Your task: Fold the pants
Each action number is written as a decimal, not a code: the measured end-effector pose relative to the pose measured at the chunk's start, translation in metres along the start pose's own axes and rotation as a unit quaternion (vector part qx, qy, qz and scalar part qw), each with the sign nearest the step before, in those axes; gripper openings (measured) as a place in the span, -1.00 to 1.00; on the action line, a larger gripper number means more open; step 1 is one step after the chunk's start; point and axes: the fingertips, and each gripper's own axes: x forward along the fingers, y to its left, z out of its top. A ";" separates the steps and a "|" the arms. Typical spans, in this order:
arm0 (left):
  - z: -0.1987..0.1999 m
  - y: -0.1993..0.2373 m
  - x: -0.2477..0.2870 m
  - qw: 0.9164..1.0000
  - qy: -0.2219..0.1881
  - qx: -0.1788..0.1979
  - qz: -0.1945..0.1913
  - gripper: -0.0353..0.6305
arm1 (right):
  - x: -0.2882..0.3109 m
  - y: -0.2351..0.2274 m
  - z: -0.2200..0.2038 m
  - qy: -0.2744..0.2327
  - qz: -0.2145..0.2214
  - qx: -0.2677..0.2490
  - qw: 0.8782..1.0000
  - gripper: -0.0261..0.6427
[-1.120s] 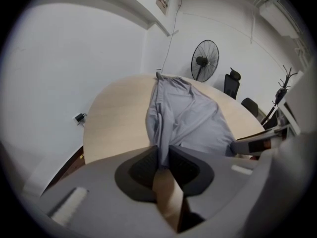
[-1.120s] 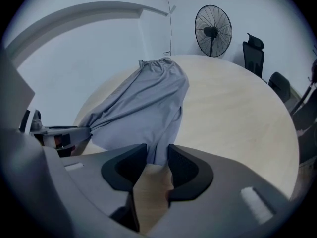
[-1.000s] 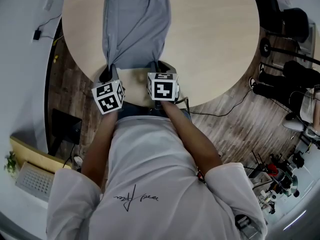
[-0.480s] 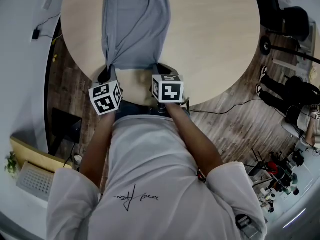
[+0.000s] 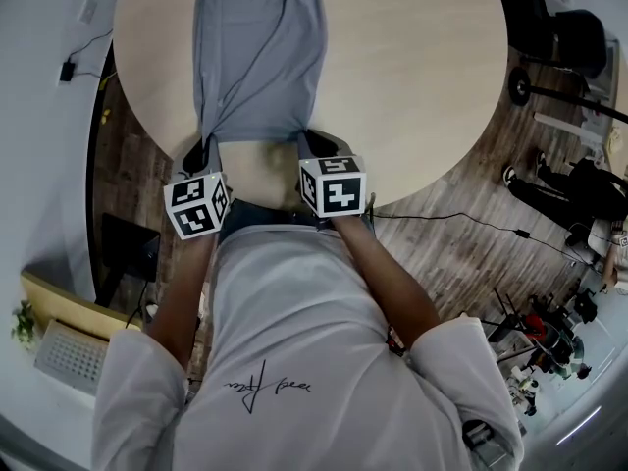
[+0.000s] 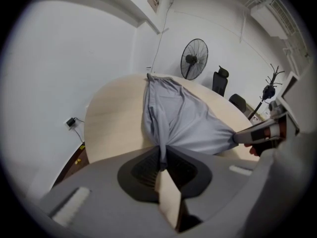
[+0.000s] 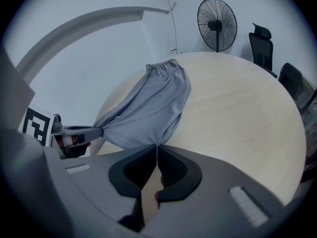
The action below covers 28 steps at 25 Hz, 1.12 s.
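Since the pants (image 5: 257, 52) lie lengthwise on the round bench (image 5: 422, 77), running from the frame's top edge down to mid-frame, both near corners are pinched. Left gripper (image 5: 201, 150): fingers closed tight on the lower-left corner. Right gripper (image 5: 312, 143): fingers clamped on the lower-right corner. Near edge held taut between them, probably so that end can be carried over in one even fold.

Even, soft indoor light, no harsh shadows or glare; strong fisheye curving, dark corners in both gripper views.
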 end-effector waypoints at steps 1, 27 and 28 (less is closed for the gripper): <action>0.002 0.000 -0.001 1.000 0.000 0.002 -0.002 -0.66 | -0.002 0.001 0.002 -0.001 0.004 0.000 1.000 -0.91; 0.038 -0.025 -0.081 0.998 -0.040 -0.021 -0.041 -0.66 | -0.093 0.031 0.028 -0.052 0.117 -0.026 0.991 -0.91; 0.040 -0.028 -0.085 0.998 -0.044 -0.024 -0.043 -0.66 | -0.097 0.032 0.030 -0.055 0.122 -0.028 0.991 -0.91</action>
